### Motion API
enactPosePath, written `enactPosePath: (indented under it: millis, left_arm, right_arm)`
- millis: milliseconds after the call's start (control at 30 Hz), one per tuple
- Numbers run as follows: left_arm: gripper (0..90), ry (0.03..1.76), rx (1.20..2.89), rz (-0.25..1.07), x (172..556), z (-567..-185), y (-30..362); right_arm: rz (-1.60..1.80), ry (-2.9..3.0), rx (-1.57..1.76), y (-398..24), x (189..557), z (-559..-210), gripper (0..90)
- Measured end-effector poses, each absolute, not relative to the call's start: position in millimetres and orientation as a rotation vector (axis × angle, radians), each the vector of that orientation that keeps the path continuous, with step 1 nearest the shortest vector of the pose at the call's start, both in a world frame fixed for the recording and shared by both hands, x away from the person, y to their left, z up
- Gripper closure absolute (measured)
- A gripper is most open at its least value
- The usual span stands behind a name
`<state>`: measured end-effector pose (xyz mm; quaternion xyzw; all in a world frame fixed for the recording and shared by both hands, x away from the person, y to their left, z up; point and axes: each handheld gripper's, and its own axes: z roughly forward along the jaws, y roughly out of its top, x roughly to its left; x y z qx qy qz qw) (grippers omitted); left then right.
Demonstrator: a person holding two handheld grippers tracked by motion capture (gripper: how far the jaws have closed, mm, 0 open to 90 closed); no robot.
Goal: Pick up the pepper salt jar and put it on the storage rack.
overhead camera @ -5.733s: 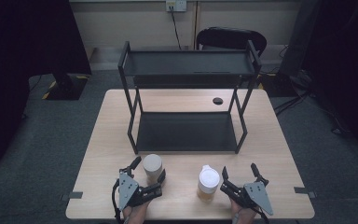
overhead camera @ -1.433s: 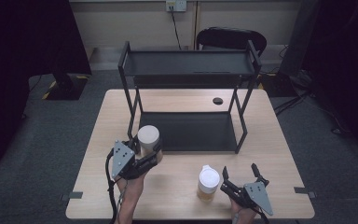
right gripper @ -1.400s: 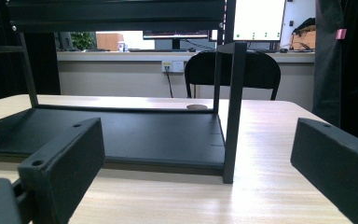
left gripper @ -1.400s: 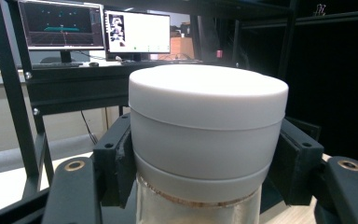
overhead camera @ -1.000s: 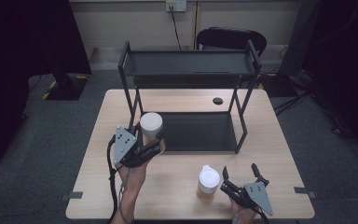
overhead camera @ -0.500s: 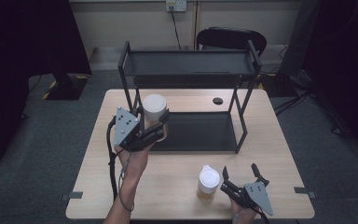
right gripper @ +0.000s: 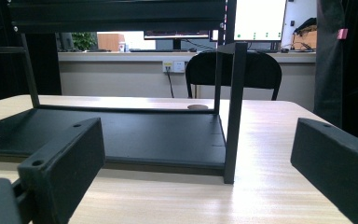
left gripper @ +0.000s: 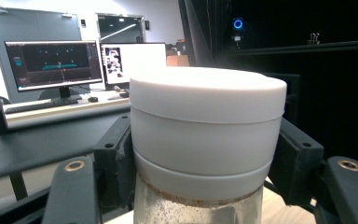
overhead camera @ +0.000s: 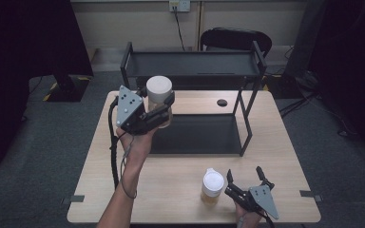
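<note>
My left gripper (overhead camera: 164,110): raised off the counter (overhead camera: 171,190) at the left front of the black rack (overhead camera: 190,64), jaws clamped on the held jar (overhead camera: 159,97) just under its white lid
Held jar: upright in my left jaws, clear body with a white lid (left gripper: 207,121); in the left gripper view a brownish line rings the glass just below the lid; from the high view it sits before the rack's left front post, level with the upper shelf
My right gripper (overhead camera: 246,185): resting low at the near right of the counter, jaws apart with nothing between them, pointed at the rack's lower shelf (right gripper: 121,135)
Second jar (overhead camera: 213,186): white-lidded, standing on the counter near its front edge, just left of my right jaws and apart from them
Rack: two black shelves, both bare, on the far half of the counter
Small dark disc (overhead camera: 222,102): on the counter, far side, near the rack's right leg
</note>
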<state>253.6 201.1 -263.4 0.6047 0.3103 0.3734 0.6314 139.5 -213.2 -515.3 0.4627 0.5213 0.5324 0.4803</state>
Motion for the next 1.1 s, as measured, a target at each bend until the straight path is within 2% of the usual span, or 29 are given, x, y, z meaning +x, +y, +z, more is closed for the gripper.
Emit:
enactPosePath:
  millis: [500, 700, 1100]
  left_arm:
    - [34.7, 0.722, 1.368, 0.866, 276, -217, 205]
    - [34.7, 0.735, 1.370, 0.834, 292, -205, 206]
    - [34.7, 0.744, 1.360, 0.845, 322, -187, 190]
  right_arm:
    - [1.301, 1.277, 1.126, -214, 140, -515, 2.0]
    - [1.304, 1.280, 1.124, -215, 139, -515, 2.0]
    - [1.315, 1.282, 1.120, -217, 139, -516, 1.9]
